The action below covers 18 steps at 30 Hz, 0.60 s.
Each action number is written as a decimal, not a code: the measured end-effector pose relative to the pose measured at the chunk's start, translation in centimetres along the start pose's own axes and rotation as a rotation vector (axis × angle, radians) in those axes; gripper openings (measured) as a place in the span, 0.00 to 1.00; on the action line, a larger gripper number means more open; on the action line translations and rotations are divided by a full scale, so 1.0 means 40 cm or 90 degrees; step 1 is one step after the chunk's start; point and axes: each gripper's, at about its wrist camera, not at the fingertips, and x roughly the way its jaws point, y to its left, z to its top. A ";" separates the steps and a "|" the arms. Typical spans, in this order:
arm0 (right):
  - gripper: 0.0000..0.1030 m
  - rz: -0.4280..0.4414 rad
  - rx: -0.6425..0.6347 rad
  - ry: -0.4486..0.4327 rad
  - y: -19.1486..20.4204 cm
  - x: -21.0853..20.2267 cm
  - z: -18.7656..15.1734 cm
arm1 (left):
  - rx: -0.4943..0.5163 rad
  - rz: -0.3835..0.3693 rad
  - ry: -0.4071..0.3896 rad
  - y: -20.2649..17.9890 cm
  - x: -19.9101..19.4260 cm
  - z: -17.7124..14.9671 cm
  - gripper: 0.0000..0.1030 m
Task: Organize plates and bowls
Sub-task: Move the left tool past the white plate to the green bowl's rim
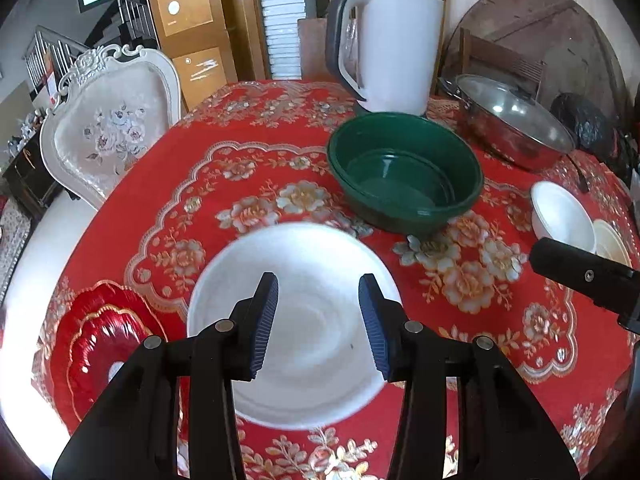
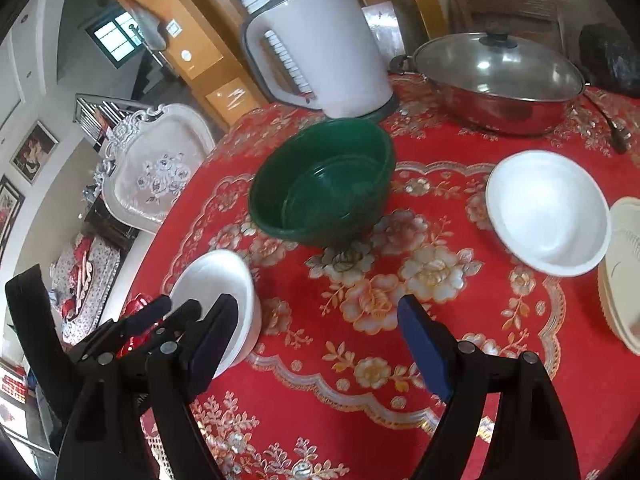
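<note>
- The left gripper [image 1: 318, 322], black with ribbed blue pads, has its jaws partly spread and pinches nothing; it hangs over a round, shallow white bowl [image 1: 296, 384] with a matte, smooth surface.
- The right gripper [image 2: 320, 354] has its jaws spread wide and empty above the red floral tablecloth [image 2: 360, 412], a glossy cloth with gold and silver flowers.
- In the left wrist view, a glossy red scalloped plate with gold trim [image 1: 96, 344] lies at nine o'clock of the near white bowl, just beside it.
- At twelve to one o'clock, well apart, sits a deep dark green plastic bowl [image 1: 404, 176], seemingly two nested.
- In the right wrist view, at two o'clock, a second white bowl [image 2: 548, 212] rests beside a cream ribbed plate [image 2: 620, 276] at the table edge.
- Behind stand a white electric kettle with a grey handle [image 2: 320, 48] and a steel pan with a glass lid [image 2: 500, 76].
- Progress looks early: the white bowls lie apart and the plates unstacked, so gathering like pieces remains.
</note>
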 end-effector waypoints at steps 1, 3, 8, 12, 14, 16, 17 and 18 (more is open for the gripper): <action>0.80 -0.004 0.002 0.000 -0.004 0.004 0.007 | -0.002 0.001 -0.002 0.003 0.003 0.011 0.41; 0.80 -0.008 0.012 0.008 -0.015 0.017 0.024 | -0.004 0.002 -0.010 0.006 0.011 0.034 0.41; 0.80 -0.018 0.032 0.018 -0.038 0.053 0.065 | -0.013 -0.017 0.000 0.018 0.051 0.089 0.41; 0.80 -0.016 0.049 0.029 -0.058 0.088 0.094 | -0.029 -0.032 0.016 0.029 0.101 0.144 0.41; 0.80 -0.013 0.061 0.033 -0.067 0.103 0.111 | -0.027 -0.032 0.023 0.028 0.124 0.168 0.41; 0.80 -0.014 0.070 0.027 -0.077 0.113 0.127 | -0.034 -0.039 0.034 0.033 0.152 0.192 0.41; 0.80 -0.017 0.073 0.028 -0.081 0.121 0.137 | -0.041 -0.049 0.041 0.036 0.168 0.206 0.41; 0.80 -0.019 0.075 0.031 -0.083 0.129 0.143 | -0.048 -0.056 0.048 0.039 0.183 0.218 0.41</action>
